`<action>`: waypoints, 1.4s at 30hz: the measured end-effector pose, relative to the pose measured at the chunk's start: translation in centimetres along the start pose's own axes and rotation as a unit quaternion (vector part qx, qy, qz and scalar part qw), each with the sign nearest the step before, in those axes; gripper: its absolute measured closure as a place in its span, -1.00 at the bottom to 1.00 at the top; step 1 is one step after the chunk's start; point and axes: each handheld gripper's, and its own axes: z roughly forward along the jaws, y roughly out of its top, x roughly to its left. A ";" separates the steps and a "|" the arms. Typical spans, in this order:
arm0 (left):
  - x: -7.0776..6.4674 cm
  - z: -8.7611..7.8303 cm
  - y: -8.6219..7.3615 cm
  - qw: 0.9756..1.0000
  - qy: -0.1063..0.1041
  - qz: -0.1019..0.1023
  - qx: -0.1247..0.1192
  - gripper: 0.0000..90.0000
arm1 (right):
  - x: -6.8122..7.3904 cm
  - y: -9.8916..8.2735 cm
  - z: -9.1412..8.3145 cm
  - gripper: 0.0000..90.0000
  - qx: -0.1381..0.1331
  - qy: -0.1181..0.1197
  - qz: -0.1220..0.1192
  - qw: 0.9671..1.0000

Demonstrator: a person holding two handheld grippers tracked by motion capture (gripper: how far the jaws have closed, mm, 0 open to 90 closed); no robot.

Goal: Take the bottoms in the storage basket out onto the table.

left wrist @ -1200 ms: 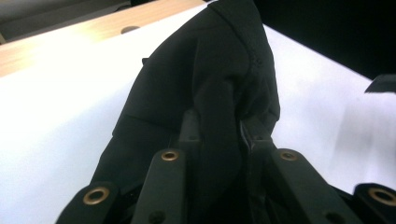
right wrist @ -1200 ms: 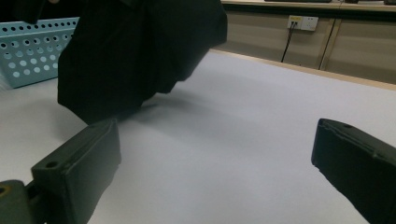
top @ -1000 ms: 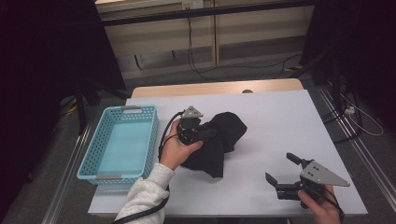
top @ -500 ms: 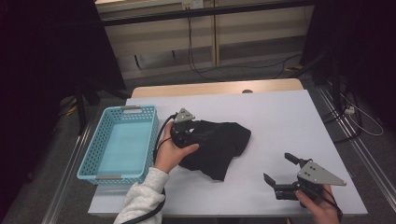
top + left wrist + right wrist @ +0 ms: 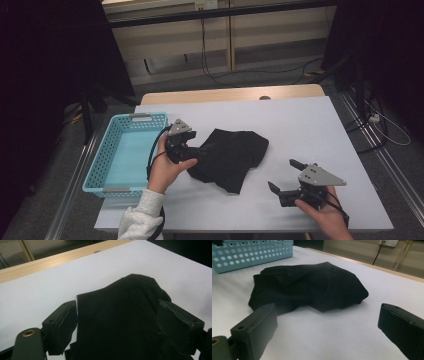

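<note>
In the left gripper view the black garment (image 5: pixel 120 322) runs off the bottom edge, so its near hem is cut away, and the left gripper (image 5: pixel 116 325) loses its right jaw at 4 o'clock. In the right gripper view the blue basket (image 5: pixel 252 252) is clipped at 11 o'clock — top rim gone. In the high view the left gripper's (image 5: pixel 192 150) jaw tips blend into the dark cloth (image 5: pixel 230 157); the desk's (image 5: pixel 300 120) front edge and the right hand (image 5: pixel 325 215) are cut at 6 o'clock.
</note>
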 end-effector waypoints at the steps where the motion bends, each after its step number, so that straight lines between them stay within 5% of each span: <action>1: 0.1 -0.2 -0.2 1.000 0.002 0.001 -0.002 -0.62 | 0.1 0.2 0.4 -0.94 0.002 0.004 0.003 1.000; 13: 1.2 -0.9 -1.0 1.000 0.021 -0.011 -0.006 -0.65 | 2.4 1.8 5.8 -0.89 0.033 0.047 -0.026 0.998; 27: 1.1 -0.9 -1.3 1.000 0.028 -0.014 -0.002 -0.65 | 5.5 2.3 9.7 -0.62 0.075 0.106 -0.060 0.990; 34: 1.1 -0.8 -1.4 1.000 0.025 -0.014 0.002 -0.64 | 6.5 2.3 11.5 -0.21 0.125 0.139 -0.076 0.979; 38: 1.0 -0.9 -1.3 1.000 0.024 -0.013 -0.001 -0.64 | 6.8 2.4 12.3 0.31 0.159 0.153 -0.089 0.971; 41: 0.9 -1.0 -1.3 1.000 0.024 -0.013 -0.004 -0.63 | 6.4 2.5 12.3 0.91 0.161 0.152 -0.066 0.973; 42: 0.8 -1.0 -1.4 1.000 0.021 -0.013 -0.004 -0.63 | 6.1 2.5 12.2 0.94 0.161 0.153 -0.059 0.973</action>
